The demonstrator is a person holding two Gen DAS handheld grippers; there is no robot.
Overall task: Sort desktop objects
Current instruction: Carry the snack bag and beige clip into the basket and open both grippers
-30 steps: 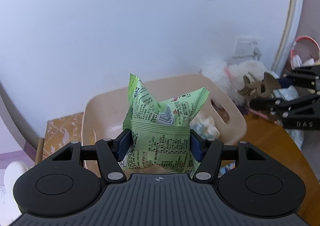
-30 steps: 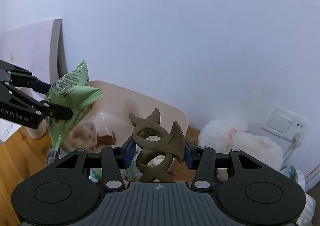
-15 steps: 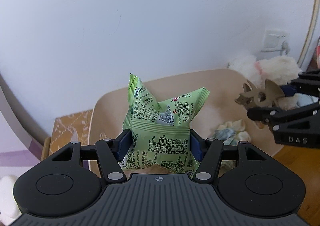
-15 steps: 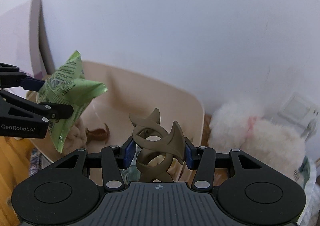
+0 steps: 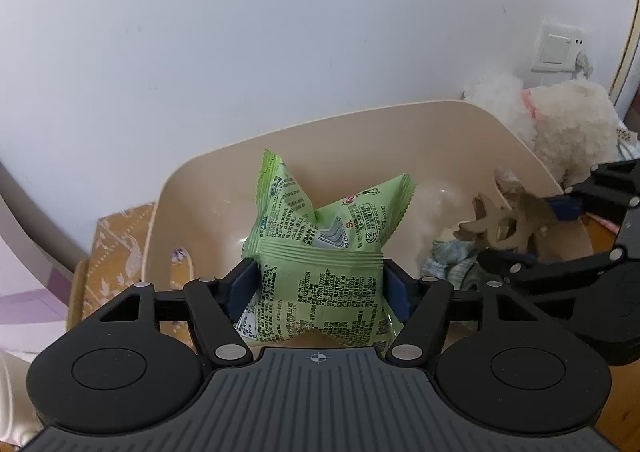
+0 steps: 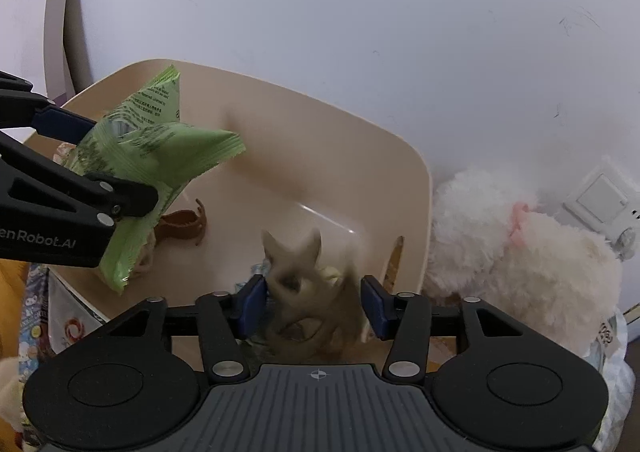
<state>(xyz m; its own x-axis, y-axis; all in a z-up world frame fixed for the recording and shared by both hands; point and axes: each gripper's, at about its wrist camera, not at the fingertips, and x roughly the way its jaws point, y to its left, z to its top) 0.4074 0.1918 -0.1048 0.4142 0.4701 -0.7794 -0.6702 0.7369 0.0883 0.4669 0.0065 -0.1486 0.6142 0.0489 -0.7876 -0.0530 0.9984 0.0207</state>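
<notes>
Both grippers have dropped closer over the beige bin. Jaws on the left gripper are opening, the green snack packet still between its pads. The right gripper spreads too; its 2 pads stand clear of the blurred brown hair claw, which looks to be falling. Risk: the light packet could snag on a pad or flutter past the rim.

White wall is seen behind everything. A white wall socket is mounted at its right, with a plug seated in it. A fluffy white plush toy with a pink collar is set just beside the wall, under the socket. A patterned yellow box is seen at the left. A wooden counter is glimpsed at the right.
</notes>
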